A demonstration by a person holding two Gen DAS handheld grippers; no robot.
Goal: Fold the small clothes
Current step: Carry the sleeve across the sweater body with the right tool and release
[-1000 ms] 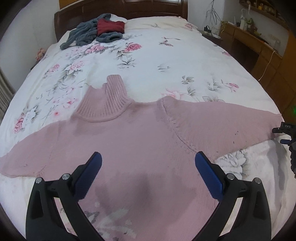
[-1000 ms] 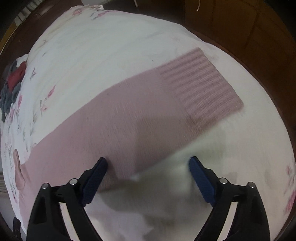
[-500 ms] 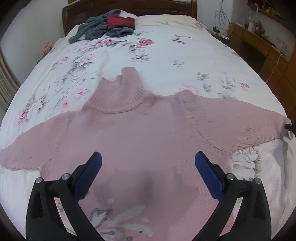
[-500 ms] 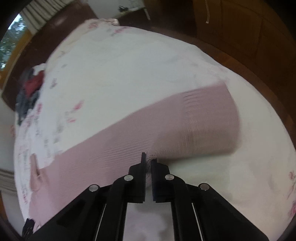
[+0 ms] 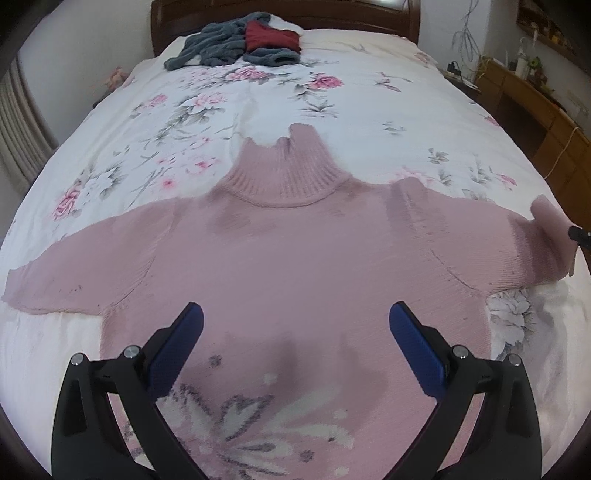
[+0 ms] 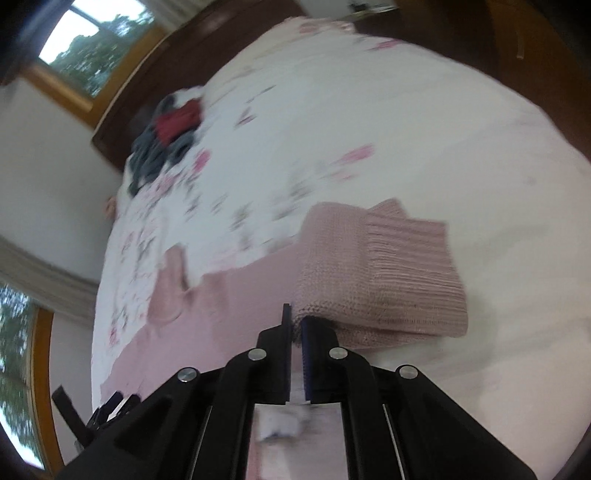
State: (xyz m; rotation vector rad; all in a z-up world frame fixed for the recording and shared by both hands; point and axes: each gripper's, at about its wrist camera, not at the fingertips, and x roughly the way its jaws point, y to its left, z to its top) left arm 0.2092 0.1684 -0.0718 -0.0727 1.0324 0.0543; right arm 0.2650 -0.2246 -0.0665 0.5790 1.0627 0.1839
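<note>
A pink turtleneck sweater lies front-up across the middle of the left wrist view, spread on a bed with a white floral quilt. Its ribbed collar points toward the top of the frame, and a white flower pattern shows on the knit at the bottom centre. One sleeve runs flat to the left edge of the frame. The other sleeve reaches the right edge, where its end is lifted and turned back over itself.

The left tongs hover over the sweater's chest at the bottom of that view, spread wide, with the blue pads well apart and nothing between them.

In the right wrist view the right tongs sit at lower centre, pinched narrow on the knit of the sleeve just behind its ribbed cuff. The cuff end is folded over and lies to the right of the tips, doubled on the quilt. This view is blurred.

At the top of the left wrist view, near the dark wooden headboard, a heap of grey clothes lies with a dark red garment on it, well apart from the sweater. A wooden dresser stands along the right edge.
</note>
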